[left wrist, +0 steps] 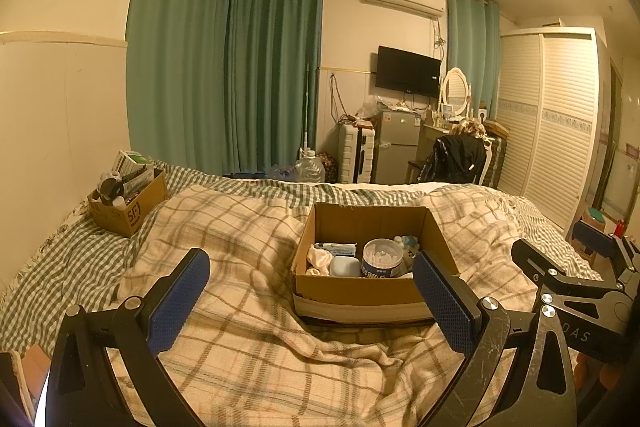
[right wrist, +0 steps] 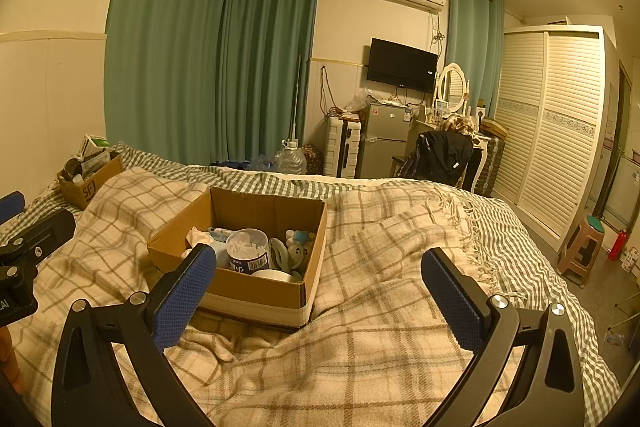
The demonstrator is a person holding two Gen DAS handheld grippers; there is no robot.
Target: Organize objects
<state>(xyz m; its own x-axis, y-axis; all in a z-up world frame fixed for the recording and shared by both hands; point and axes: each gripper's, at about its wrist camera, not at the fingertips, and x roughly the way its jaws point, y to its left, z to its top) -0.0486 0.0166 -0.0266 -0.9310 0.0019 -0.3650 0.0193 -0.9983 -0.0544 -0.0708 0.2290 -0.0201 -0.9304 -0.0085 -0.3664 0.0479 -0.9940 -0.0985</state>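
An open cardboard box (left wrist: 360,293) sits on the plaid blanket in the middle of the bed. It holds a round tub of cotton swabs (left wrist: 382,259), a pale blue case (left wrist: 345,266), a flat blue-and-white packet, crumpled white cloth and small toys. It also shows in the right wrist view (right wrist: 256,289), with the tub (right wrist: 248,251) inside. My left gripper (left wrist: 312,275) is open and empty, in front of the box. My right gripper (right wrist: 320,275) is open and empty, just right of the box.
A second smaller cardboard box (left wrist: 128,211) full of items stands at the bed's far left by the wall. Beyond the bed are green curtains, a water jug (left wrist: 310,167), a suitcase, a small fridge, a chair with a black jacket, a wardrobe and a stool (right wrist: 582,247).
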